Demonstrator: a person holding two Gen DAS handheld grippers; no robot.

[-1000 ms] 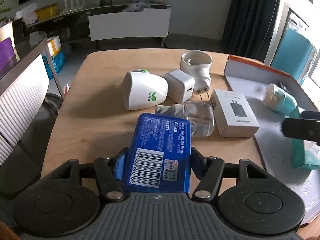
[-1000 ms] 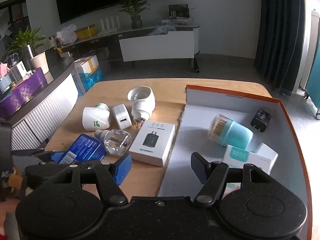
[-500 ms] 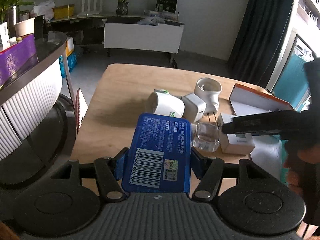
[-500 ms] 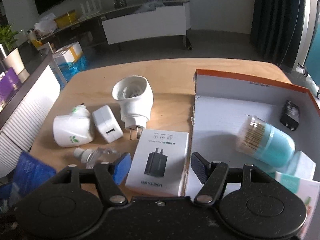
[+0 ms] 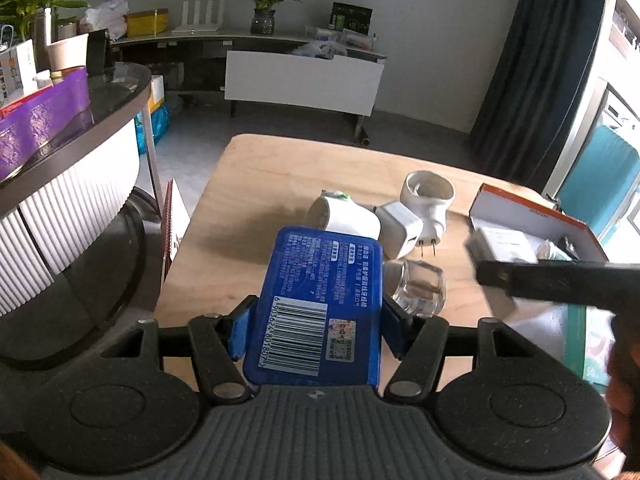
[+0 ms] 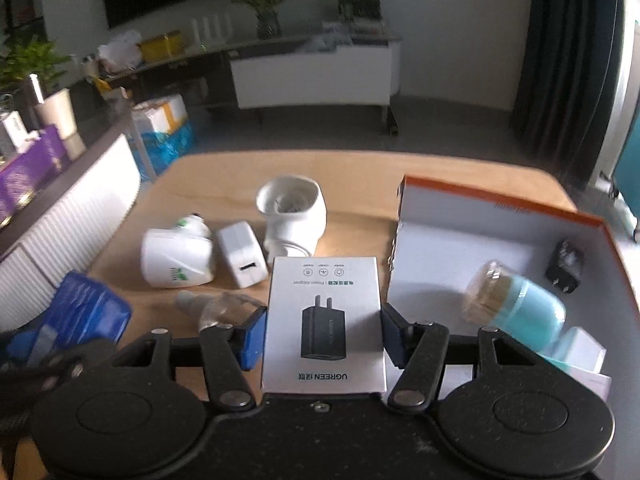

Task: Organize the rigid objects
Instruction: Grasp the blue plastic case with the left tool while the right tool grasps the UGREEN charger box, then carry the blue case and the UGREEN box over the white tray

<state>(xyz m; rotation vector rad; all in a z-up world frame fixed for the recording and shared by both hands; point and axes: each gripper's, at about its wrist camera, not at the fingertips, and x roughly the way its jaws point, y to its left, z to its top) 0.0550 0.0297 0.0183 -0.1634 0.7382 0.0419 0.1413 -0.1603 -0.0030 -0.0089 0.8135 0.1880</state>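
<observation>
Left tool clamped on blue case above tabletop, right tool just closing, pads against white charger box beside orange-rimmed tray

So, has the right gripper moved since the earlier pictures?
Yes. The right gripper went left, off the tray, and now straddles the charger box; its jaws have just been closing.

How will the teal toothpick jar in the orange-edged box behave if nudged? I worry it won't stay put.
The teal toothpick jar lies on its side on the box floor, so its round body would probably roll. Its smooth plastic looks slippery and likely light. The box walls and the black plug beside it should stop it.
</observation>
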